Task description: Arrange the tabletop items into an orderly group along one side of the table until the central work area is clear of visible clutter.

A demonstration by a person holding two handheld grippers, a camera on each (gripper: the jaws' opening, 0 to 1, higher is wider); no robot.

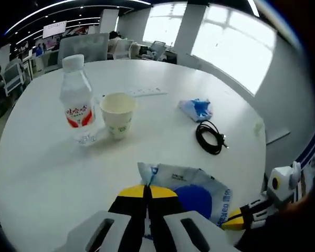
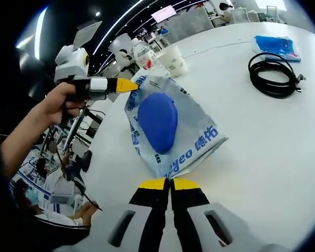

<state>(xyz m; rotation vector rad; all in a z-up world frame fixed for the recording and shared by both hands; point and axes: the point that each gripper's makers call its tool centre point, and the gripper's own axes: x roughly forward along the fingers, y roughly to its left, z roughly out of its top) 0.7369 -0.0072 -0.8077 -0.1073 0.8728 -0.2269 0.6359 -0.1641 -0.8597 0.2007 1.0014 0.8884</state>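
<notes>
Both my grippers are pinched on the same wipes pack [image 1: 191, 197] – left gripper [image 1: 147, 190] has its yellow-tipped jaws closed on the pack's near edge, w/ no gap showing between the tips. In the right gripper view my right gripper [image 2: 171, 183] is clamped the same way on one corner of the pack, and the other gripper comes in from the left, its yellow tip touching the pack's far corner, held by a hand [image 2: 60, 102]. Pack is pale w/ a big blue oval and lies flat on the round white table [image 1: 42, 173] at its near edge. Further in, left of centre: a water bottle [image 1: 79, 102] w/ red label, upright, and a paper cup [image 1: 118, 114] just beside it on its right – can't tell if they touch. Right of centre, a small blue packet [image 1: 197, 108], and a coiled black cable [image 1: 210, 137] near it on the closer side, apart from it. A white strip [image 1: 145, 92] lies flat beyond the cup.
</notes>
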